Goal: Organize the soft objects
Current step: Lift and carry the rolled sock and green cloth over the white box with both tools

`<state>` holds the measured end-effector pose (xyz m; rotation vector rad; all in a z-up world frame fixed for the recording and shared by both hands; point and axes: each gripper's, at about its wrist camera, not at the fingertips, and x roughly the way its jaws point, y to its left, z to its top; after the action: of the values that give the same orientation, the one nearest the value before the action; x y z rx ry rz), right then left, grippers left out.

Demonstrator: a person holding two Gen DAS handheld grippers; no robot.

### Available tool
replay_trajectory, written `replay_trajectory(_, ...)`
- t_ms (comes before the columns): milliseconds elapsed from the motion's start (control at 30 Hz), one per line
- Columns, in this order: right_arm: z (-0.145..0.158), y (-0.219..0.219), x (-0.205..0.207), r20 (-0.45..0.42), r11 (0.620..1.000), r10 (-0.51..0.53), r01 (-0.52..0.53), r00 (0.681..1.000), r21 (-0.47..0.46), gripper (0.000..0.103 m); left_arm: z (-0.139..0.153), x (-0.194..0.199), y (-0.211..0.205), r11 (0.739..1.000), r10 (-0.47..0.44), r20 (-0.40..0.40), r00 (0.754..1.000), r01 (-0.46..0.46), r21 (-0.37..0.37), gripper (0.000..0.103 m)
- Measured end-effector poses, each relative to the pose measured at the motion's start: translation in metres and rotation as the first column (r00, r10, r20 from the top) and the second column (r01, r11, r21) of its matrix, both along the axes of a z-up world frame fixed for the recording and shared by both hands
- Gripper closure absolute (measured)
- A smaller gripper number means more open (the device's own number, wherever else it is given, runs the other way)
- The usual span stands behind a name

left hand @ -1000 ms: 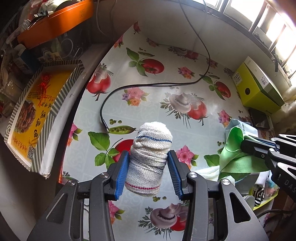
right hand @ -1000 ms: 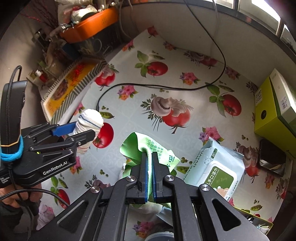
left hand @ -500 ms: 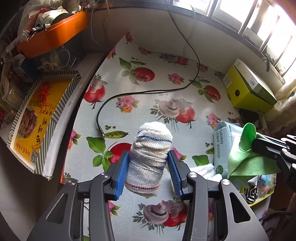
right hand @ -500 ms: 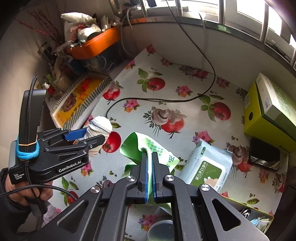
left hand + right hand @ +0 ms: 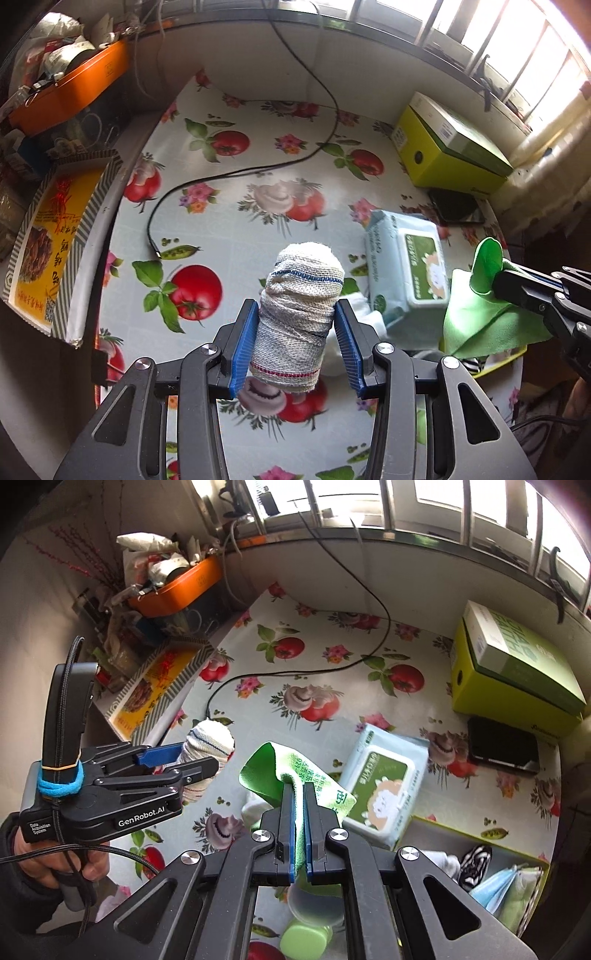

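Left wrist: left gripper (image 5: 295,343) clamps rolled cloth (image 5: 297,321) above table (image 5: 229,229).

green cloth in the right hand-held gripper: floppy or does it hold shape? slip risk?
Likely floppy: the green cloth curls over above the right hand-held gripper and drapes below it in the left wrist view. Probably light. Slip risk seems low, since the blue pads are pinched shut on a thin fold.
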<state>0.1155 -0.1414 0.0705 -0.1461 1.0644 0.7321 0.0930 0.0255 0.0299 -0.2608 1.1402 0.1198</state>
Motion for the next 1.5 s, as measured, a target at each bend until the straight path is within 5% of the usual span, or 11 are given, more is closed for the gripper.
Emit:
replay_trajectory(733,0.005,-0.109,-0.012,0.002,0.977,-0.210,0.210,0.978,0.032,0.099,0.018,0.021,-0.102,0.976,-0.217,0.006,0.976,0.217,0.015,0.059)
replay_trajectory(1500,-0.016,-0.187,0.005,-0.038,0.929,-0.366,0.367,0.930,0.035,0.099,0.011,0.052,-0.167,0.937,-0.349,-0.026,0.937,0.350,0.016,0.059)
